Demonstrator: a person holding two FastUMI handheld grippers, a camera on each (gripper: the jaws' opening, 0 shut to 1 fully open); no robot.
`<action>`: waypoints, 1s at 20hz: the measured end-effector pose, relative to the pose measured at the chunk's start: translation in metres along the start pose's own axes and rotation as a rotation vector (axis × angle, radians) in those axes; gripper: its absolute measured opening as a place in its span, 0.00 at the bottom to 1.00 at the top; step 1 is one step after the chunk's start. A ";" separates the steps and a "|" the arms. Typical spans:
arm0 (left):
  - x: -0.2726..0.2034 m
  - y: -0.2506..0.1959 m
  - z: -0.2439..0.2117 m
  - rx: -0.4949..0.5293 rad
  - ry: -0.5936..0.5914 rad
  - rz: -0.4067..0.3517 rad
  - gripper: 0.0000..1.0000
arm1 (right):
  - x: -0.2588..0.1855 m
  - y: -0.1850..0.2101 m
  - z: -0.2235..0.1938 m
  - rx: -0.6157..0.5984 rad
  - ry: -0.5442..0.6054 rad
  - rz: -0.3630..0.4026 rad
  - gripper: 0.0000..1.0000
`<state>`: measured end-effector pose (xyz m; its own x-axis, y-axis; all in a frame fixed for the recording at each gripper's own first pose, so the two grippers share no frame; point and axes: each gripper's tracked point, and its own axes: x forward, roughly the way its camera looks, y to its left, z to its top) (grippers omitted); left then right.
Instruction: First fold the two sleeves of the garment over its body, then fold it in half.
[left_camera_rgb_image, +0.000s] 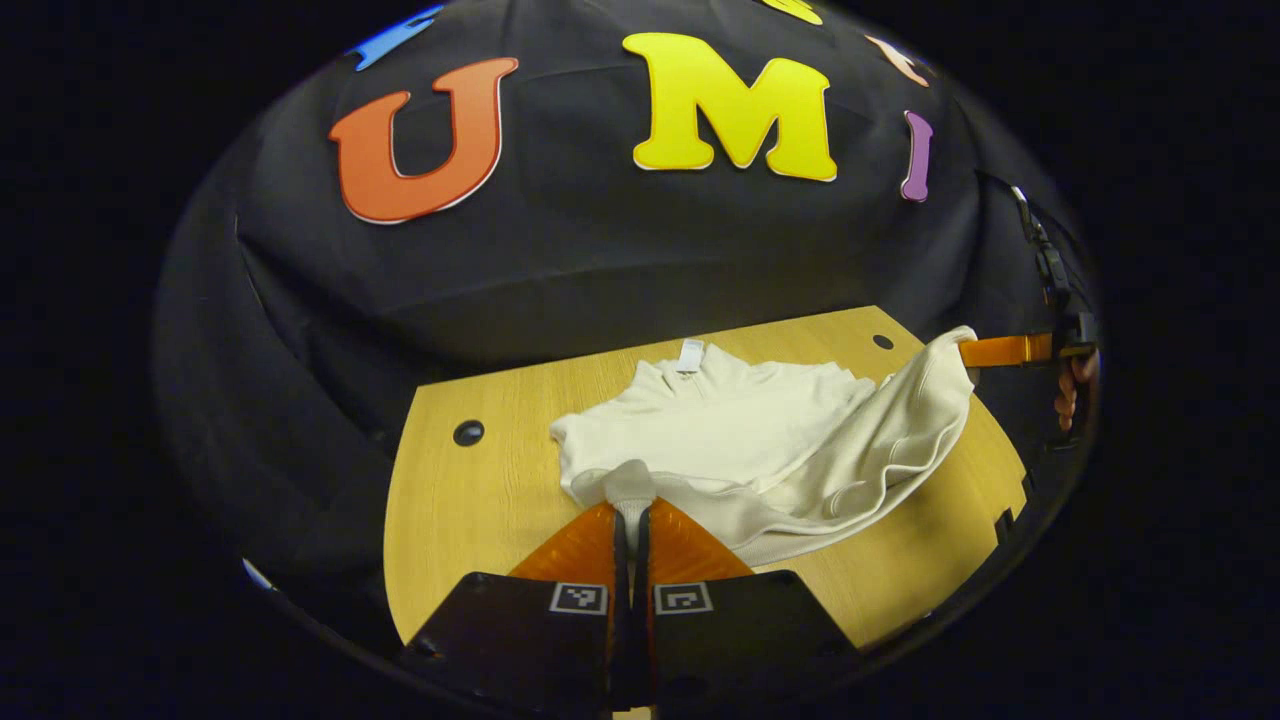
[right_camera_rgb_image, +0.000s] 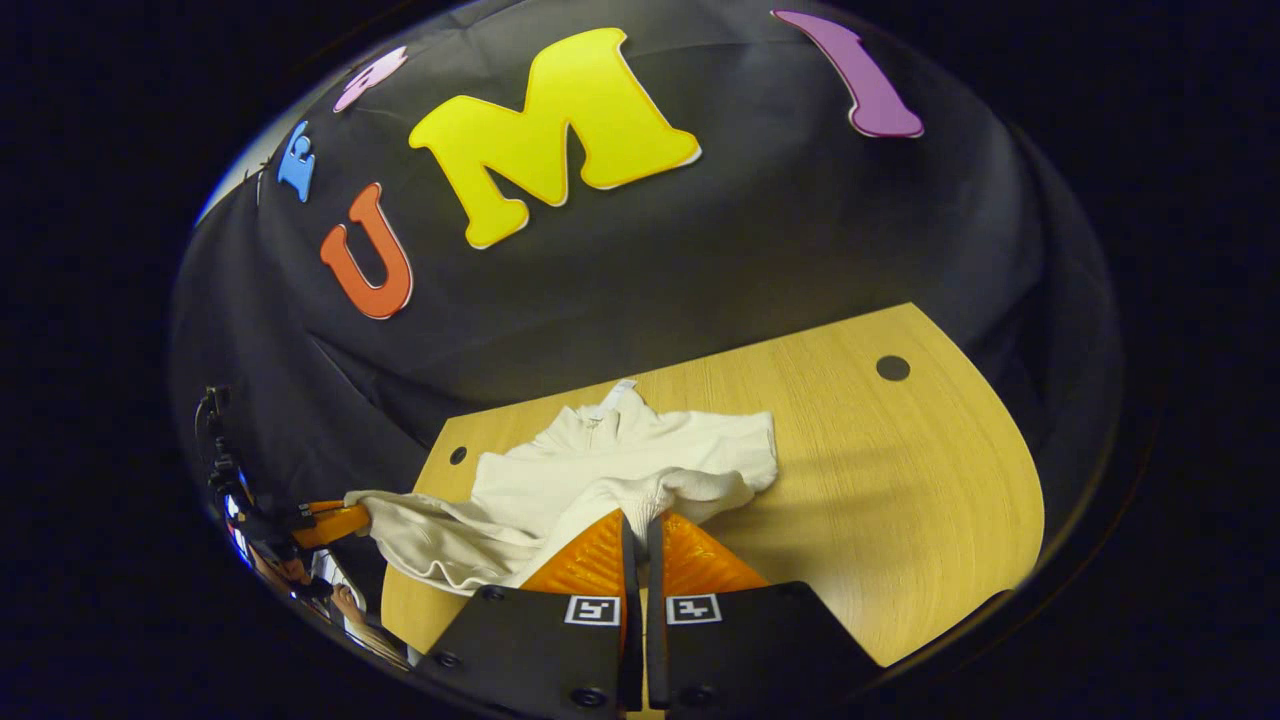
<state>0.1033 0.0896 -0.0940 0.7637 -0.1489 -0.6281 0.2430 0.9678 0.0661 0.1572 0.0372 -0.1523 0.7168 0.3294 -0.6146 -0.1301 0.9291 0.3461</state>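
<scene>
Both pairs of jaws are pinched shut on cloth: left gripper (left_camera_rgb_image: 630, 520) and right gripper (right_camera_rgb_image: 638, 528) each clamp a sleeve cuff of the cream garment (left_camera_rgb_image: 740, 430), which lies collar-away on the wooden table (left_camera_rgb_image: 470, 500). One sleeve (left_camera_rgb_image: 900, 430) hangs stretched off to the side. My call: sleeve folds are under way, so carry each cuff low across the body, lay it flat, then release

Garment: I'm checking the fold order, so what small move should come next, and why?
Probably swing the right gripper inward and lay its sleeve across the garment. In the left gripper view that sleeve hangs stretched out beyond the body, above the table, not yet folded over. The left gripper pinches the near edge.
</scene>
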 end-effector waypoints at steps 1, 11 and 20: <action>0.003 0.004 0.013 0.023 -0.023 0.010 0.03 | 0.006 0.005 0.014 -0.030 -0.016 0.001 0.02; 0.111 0.033 0.036 0.034 -0.026 0.070 0.03 | 0.110 -0.014 0.045 -0.112 -0.010 -0.035 0.02; 0.180 0.051 0.026 -0.216 -0.064 0.088 0.03 | 0.180 -0.027 0.049 -0.056 -0.069 -0.008 0.02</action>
<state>0.2691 0.1067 -0.1838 0.8142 -0.0682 -0.5766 0.0456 0.9975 -0.0536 0.3232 0.0631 -0.2378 0.7631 0.3117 -0.5661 -0.1615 0.9402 0.3000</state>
